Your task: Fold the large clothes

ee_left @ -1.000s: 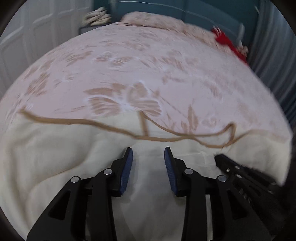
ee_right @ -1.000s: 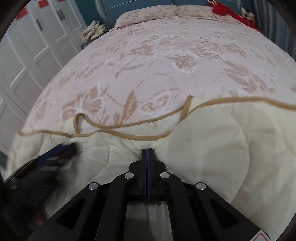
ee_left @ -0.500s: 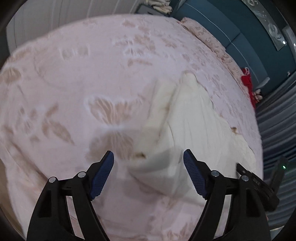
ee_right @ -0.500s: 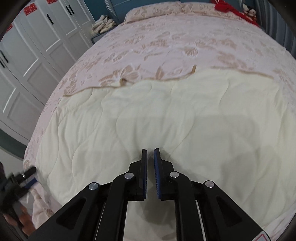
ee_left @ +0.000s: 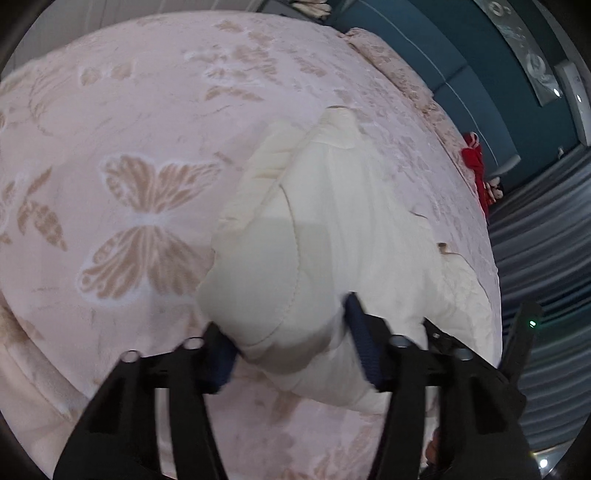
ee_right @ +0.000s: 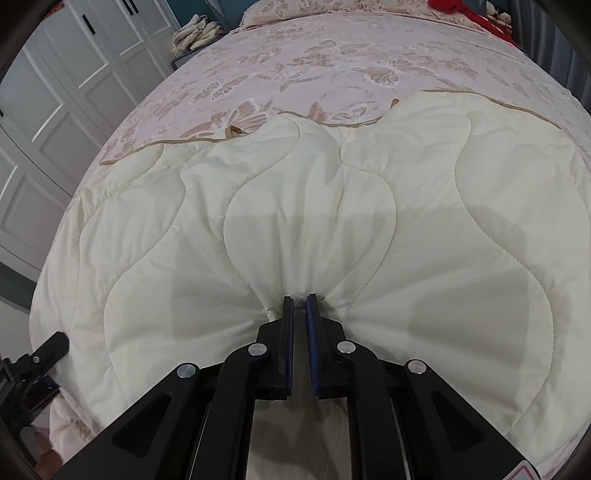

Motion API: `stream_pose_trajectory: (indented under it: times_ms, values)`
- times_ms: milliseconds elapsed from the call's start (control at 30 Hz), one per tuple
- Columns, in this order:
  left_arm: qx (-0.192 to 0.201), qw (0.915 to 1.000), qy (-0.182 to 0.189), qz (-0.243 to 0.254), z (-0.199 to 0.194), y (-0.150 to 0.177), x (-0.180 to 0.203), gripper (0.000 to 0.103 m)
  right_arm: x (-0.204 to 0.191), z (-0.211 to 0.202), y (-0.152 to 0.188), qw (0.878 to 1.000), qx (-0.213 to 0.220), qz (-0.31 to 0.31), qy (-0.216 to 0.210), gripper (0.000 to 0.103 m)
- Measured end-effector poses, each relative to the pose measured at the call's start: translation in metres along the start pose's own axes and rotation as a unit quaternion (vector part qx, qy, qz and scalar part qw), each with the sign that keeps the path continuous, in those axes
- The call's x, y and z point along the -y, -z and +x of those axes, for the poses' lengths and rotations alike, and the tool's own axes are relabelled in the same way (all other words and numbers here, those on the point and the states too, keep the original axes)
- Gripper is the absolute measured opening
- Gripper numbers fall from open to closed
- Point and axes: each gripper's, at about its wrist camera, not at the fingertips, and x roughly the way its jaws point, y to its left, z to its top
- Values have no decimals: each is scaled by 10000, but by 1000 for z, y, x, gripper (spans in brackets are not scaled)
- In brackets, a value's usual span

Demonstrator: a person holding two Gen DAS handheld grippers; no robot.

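A cream quilted blanket (ee_right: 332,229) with a tan trim lies folded on the pink butterfly-print bed (ee_right: 332,66). My right gripper (ee_right: 300,299) is shut on a pinch of the blanket's near edge, and the fabric puckers toward it. In the left wrist view the blanket's side edge (ee_left: 332,221) runs away from me. My left gripper (ee_left: 291,328) is open, its jaws wide on either side of the thick folded corner, with the fabric between the pads. The left gripper also shows at the lower left of the right wrist view (ee_right: 33,365).
White wardrobe doors (ee_right: 74,92) stand left of the bed. Pillows (ee_right: 325,7) and a red item (ee_left: 476,162) lie at the bed's head against a teal wall. Grey curtains (ee_left: 546,229) hang on the right. A folded pile (ee_right: 195,33) sits on a bedside stand.
My left gripper has opened wide, swung to the blanket's left side and moved in around its folded corner. My right gripper, slightly parted half a second ago, now pinches the near edge and bunches it.
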Motion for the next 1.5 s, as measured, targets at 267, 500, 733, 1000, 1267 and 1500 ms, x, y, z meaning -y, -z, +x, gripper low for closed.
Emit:
stream_pose_trajectory:
  times_ms: [267,500,733,1000,1267,1500]
  values:
    - [382,9914,185,1235,-66,-1,84,21,23,-60,43,9979,229,310,-523,10]
    - [441,9768,244,2081,-86,24,153,18,40,-63,76,9953,73,498,-832,10]
    - [183,9527,357,3011,-74,71,214,15,43,-34,69,9826,-16,843,-1654,7]
    - [-145,9302,437,3641,-42,106,263,14,77,-54,66,9674,37,1158,-2254,7]
    - [-448,9193,472,3881,1,131,310,14,199,-146,100,9752,562,1828,-1116,7]
    - [-829,9082,364,4086,51,173,341,14,228,-178,120,9776,764,1870,-589,7]
